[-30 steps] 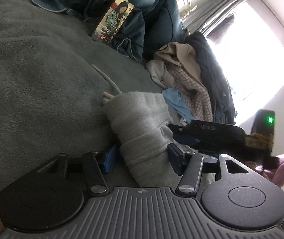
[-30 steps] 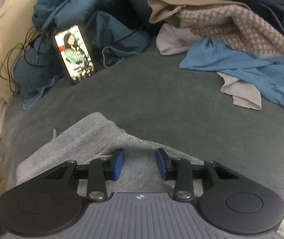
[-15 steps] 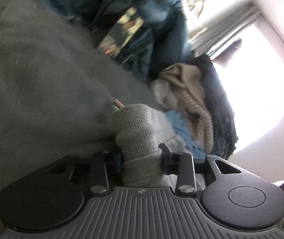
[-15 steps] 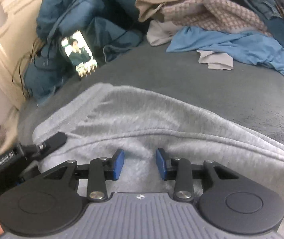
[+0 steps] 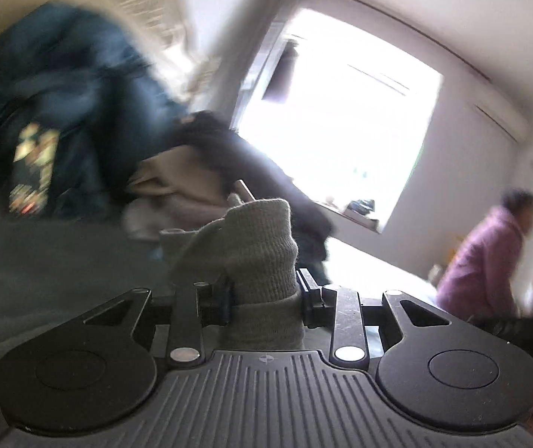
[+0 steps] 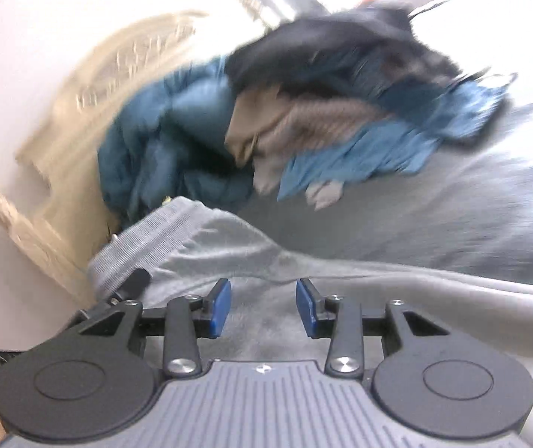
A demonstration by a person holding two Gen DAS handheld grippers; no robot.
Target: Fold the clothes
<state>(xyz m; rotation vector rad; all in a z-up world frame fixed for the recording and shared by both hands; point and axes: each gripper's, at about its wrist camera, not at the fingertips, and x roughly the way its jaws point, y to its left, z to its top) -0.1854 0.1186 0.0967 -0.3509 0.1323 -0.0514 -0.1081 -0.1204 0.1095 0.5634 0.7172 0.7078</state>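
Observation:
A grey sweat garment (image 6: 229, 246) hangs stretched between my two grippers above the bed. In the left wrist view its ribbed cuff end (image 5: 259, 239) stands up between the fingers, and my left gripper (image 5: 264, 291) is shut on it. A drawstring tip (image 5: 245, 190) pokes out behind the cuff. In the right wrist view my right gripper (image 6: 262, 298) has the cloth bunched between its blue pads (image 6: 217, 306); its jaws are easing open slightly while the cloth stays between them. Part of the left gripper (image 6: 132, 283) shows at the garment's ribbed edge.
A pile of mixed clothes (image 6: 341, 123) and a blue duvet (image 6: 161, 142) lie at the far side of the grey bed cover (image 6: 434, 216), against a cream headboard (image 6: 61, 112). A bright window (image 5: 341, 130) and a person in a pink top (image 5: 483, 254) are to the right.
The left gripper closed on the grey cuff. Both grippers then rose and swung fast, lifting the garment off the bed; the views are now blurred and tilted up toward the window and headboard.

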